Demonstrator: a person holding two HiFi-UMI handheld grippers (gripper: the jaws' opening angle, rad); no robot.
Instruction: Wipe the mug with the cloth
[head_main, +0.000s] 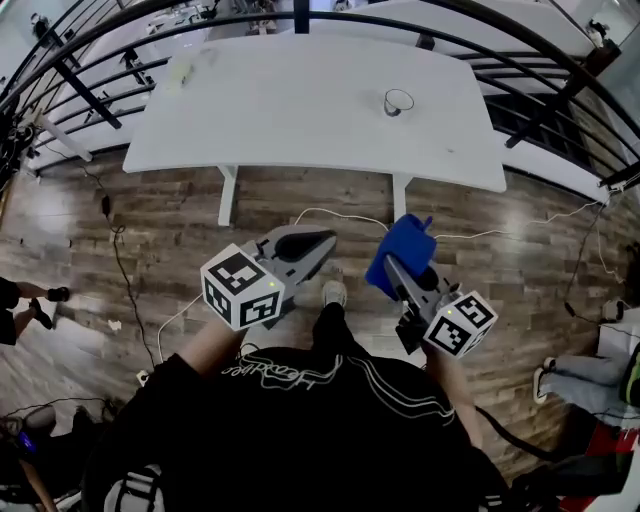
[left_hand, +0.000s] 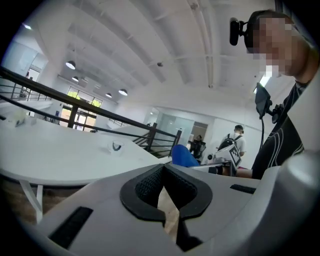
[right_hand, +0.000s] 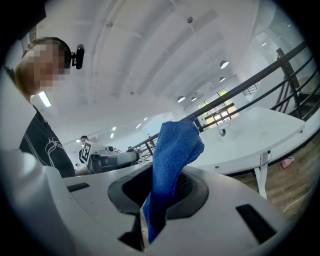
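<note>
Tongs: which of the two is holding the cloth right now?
The right tongs, shut on the blue cloth; the left tongs are shut with nothing between them.

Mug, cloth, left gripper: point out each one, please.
mug (head_main: 397, 103), head view, on its rim.
cloth (right_hand: 174, 150), right gripper view, on its upper fold.
left gripper (head_main: 328, 240), head view, at its closed tips.

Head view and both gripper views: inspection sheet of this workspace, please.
Surface: white table.
Job's things: clear mug on the table; blue cloth in the right gripper.
Clutter: pale thing at the table's far left corner, too small to tell.
Grippers: left gripper shut, empty; right gripper shut on the cloth; both short of the table.
Cables: white cable and black cable on the floor.
Surroundings: wooden floor, black railing, people at the edges.
</note>
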